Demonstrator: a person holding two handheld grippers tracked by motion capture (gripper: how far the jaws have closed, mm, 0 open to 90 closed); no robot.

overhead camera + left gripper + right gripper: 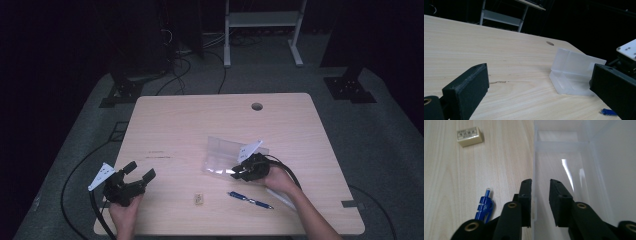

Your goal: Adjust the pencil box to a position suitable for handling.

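Work on the clear plastic box (227, 156) looks only begun, in my judgement: it stands open near the middle of the table (200, 115), its lid raised, and nothing lies inside it as far as I can see. Going from left to right, the left gripper (139, 171) waits at the near left part of the table with its jaws wide apart and nothing between them, well apart from the box. Next comes a small beige eraser (199, 199) and then a blue pen (250, 200), both lying on the wood in front of the box; I think they are what must go in. The right gripper (540, 202) is at the box's near edge, its jaws partly apart with the thin side wall between them; the left jaw seems to touch the wall, the other stands off it. Whether the box has dividers is hard to tell through the shiny plastic, and the print on the eraser is too small to read.
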